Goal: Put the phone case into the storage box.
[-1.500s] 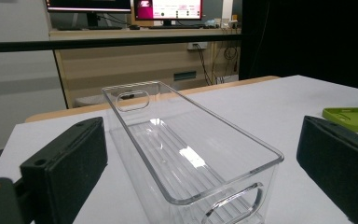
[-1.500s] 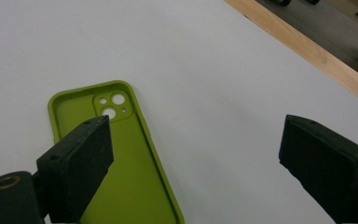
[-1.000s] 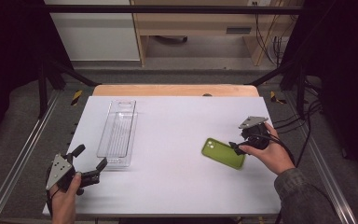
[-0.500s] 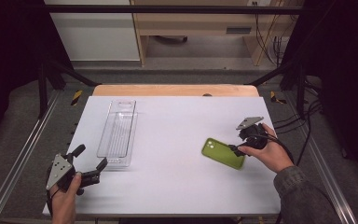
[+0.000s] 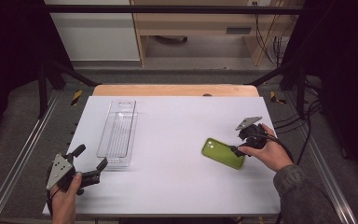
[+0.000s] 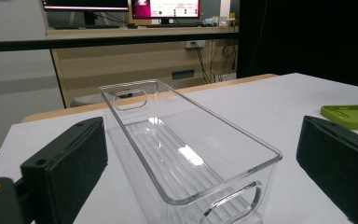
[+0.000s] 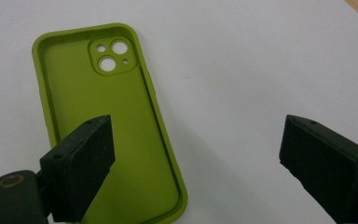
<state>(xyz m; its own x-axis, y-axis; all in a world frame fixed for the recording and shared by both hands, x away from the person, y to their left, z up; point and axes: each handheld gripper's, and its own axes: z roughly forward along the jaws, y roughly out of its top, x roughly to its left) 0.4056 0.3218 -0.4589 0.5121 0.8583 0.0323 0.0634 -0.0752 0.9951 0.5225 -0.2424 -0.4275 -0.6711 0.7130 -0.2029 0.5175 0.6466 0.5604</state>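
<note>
Right claw (image 7: pixel 196 163) hangs wide open over my green phone case (image 7: pixel 107 121), mid-reach; next I straddle its edge and pinch.

Bright, evenly lit table (image 5: pixel 177 186); dark, soft-focus surroundings.

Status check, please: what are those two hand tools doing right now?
Both tools open. Right tool over green phone case, not gripping. Left tool faces clear bin. Nothing in the way.

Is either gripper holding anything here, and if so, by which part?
Nothing is held. The right gripper is open over the green phone case; the left gripper is open facing the clear bin.
</note>
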